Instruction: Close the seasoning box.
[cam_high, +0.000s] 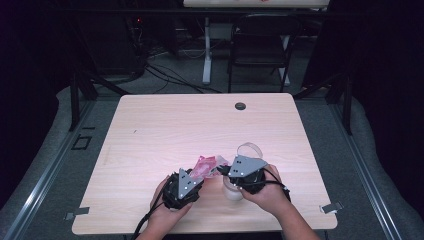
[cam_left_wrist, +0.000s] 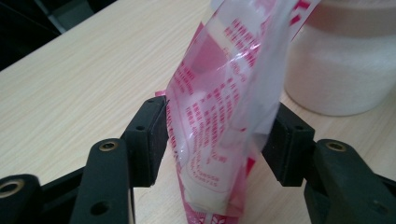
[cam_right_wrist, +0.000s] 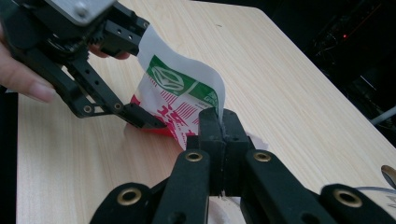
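Since both grippers grip the pouch above the table's near edge — left gripper clamped low, right gripper pinching its top — it looks light, crinkly, slippery film — best held by its edges.

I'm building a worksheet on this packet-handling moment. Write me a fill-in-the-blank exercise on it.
1. The right gripper is shut on the top edge of the red and white ____.
2. The left gripper grips the packet from ____ sides with its fingers.
3. The white jar stands on the ____.
4. The jar's clear lid lies on the table, so the jar is ____.

Missing words: packet; both; table; open
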